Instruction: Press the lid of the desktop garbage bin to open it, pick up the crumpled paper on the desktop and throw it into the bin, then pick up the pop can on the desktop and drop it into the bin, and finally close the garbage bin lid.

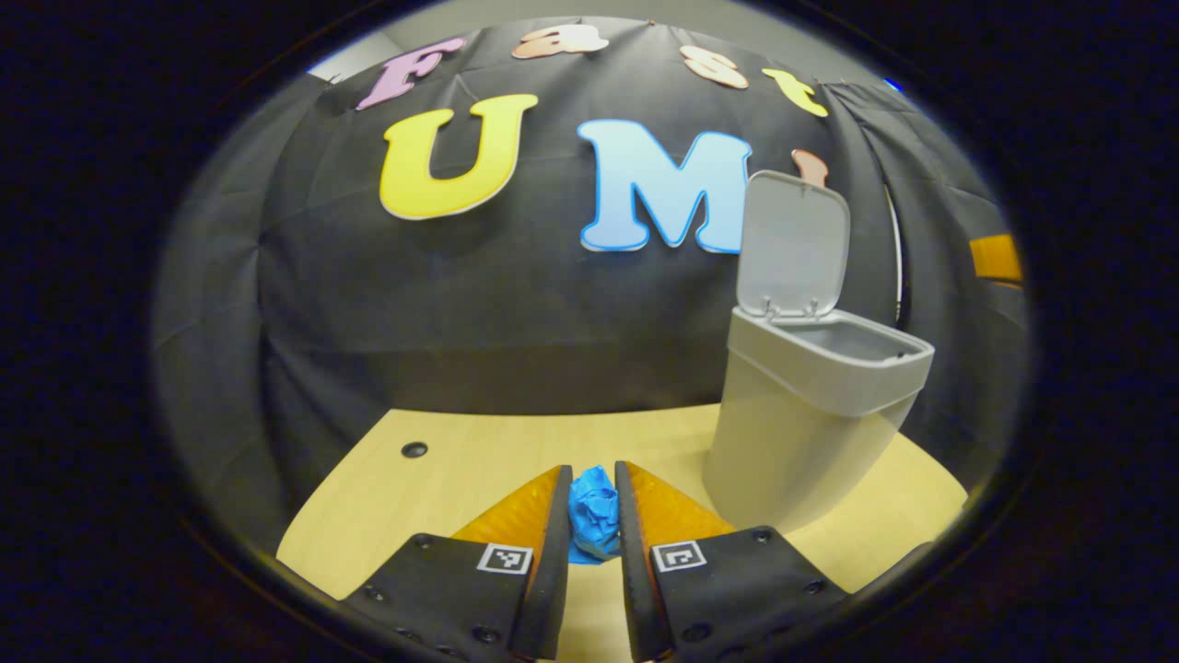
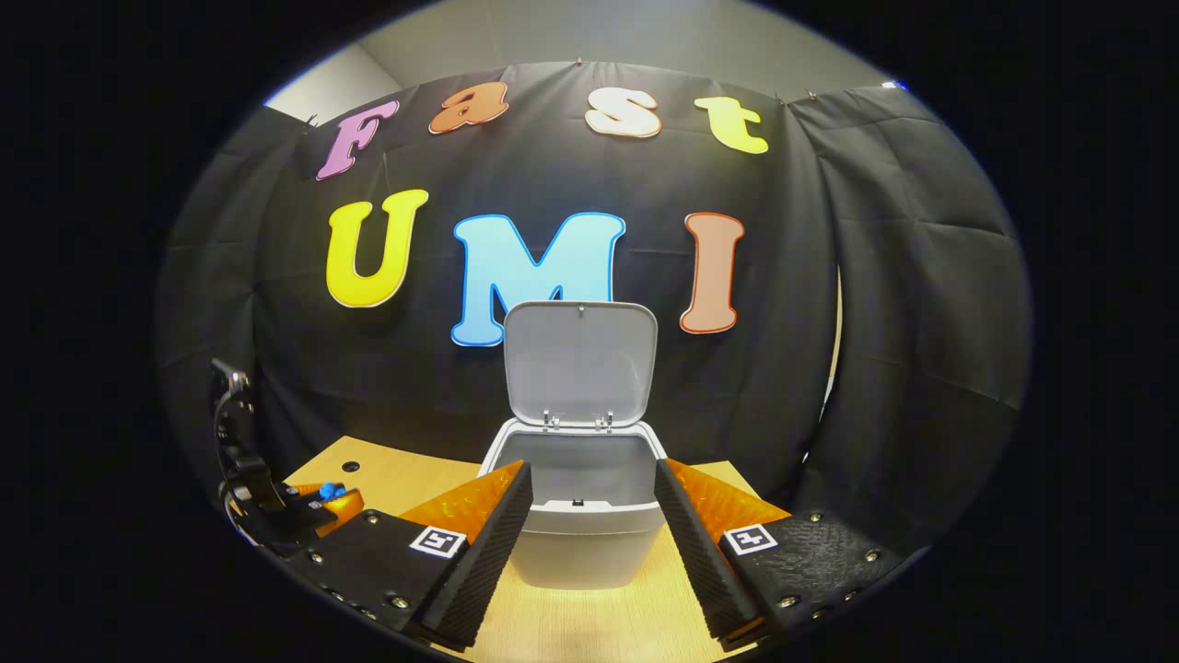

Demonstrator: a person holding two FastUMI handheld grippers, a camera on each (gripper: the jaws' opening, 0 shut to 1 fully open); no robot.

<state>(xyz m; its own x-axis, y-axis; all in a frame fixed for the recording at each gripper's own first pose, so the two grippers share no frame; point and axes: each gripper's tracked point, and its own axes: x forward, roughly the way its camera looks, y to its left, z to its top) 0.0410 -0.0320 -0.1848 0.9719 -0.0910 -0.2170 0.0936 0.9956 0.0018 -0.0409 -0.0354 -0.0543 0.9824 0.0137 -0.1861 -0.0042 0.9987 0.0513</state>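
A blue crumpled paper (image 1: 594, 516) sits pinched between the two fingers of my left gripper (image 1: 591, 479), which is shut on it just above the light wooden table (image 1: 442, 479). To its right stands the grey garbage bin (image 1: 801, 433) with its lid (image 1: 792, 244) tilted up and open. In the right gripper view, my right gripper (image 2: 593, 465) is open, its fingers framing the open bin (image 2: 585, 543), whose lid (image 2: 580, 364) stands upright behind the mouth. The left gripper (image 2: 322, 499) appears low at the far left there, with the blue paper (image 2: 326, 490) in its tips.
A small dark hole (image 1: 414, 449) marks the tabletop near the back left; the same hole (image 2: 350, 466) appears in the right gripper view. The black cloth wall rises just behind the table edge and the bin.
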